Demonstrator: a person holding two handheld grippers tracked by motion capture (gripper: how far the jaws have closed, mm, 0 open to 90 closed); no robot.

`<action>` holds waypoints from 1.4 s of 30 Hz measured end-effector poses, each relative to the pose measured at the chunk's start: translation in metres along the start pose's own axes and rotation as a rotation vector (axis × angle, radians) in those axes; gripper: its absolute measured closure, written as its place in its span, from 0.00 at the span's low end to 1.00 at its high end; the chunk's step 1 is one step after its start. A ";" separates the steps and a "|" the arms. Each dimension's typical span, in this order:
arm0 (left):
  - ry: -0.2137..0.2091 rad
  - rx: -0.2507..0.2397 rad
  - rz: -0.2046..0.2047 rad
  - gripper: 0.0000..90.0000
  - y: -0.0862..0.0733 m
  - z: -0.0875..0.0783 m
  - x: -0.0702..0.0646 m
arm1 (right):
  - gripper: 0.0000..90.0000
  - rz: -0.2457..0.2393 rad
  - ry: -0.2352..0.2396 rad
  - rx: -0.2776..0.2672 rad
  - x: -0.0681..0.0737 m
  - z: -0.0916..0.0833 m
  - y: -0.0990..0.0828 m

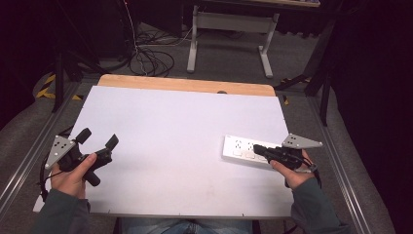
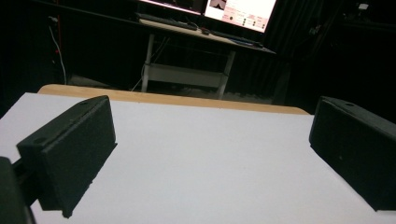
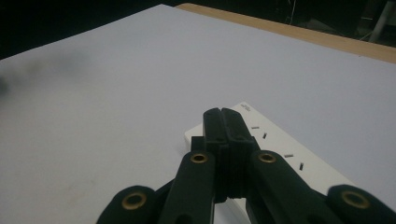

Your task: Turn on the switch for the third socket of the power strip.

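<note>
Closed right gripper (image 1: 259,148) over white, flat power strip (image 1: 241,147) — left gripper (image 1: 100,138) wide.

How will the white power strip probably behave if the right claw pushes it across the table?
The power strip looks like a rigid, flat plastic bar, so it should slide, not roll or tip. On the smooth white table it may slip easily. Pushed off-centre by the shut right claw, it would likely rotate.

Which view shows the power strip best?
High view: the power strip lies flat near the table's right edge, most of its length visible, the right gripper over its near end. Right gripper view catches one end behind the closed jaws.
</note>
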State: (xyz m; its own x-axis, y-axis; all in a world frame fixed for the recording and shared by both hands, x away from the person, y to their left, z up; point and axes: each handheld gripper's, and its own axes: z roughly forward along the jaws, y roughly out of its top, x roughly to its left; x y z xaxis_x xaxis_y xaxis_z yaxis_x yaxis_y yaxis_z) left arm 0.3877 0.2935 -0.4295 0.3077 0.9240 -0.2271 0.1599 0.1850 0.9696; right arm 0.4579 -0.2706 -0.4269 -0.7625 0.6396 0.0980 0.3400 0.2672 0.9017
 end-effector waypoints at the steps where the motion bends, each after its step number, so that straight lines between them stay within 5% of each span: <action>1: 0.000 0.000 0.000 0.01 0.000 0.000 0.000 | 1.00 -0.004 0.001 -0.001 0.000 0.001 0.000; 42: -0.008 0.011 0.005 0.02 -0.001 0.002 0.000 | 1.00 -0.067 -0.028 0.203 -0.007 0.041 0.002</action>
State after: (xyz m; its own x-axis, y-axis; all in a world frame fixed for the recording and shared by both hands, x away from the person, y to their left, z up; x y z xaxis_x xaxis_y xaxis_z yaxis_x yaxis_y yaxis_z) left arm 0.3891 0.2927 -0.4301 0.3161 0.9222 -0.2229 0.1687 0.1766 0.9697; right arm 0.4863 -0.2452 -0.4435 -0.7725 0.6344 0.0266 0.3951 0.4476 0.8022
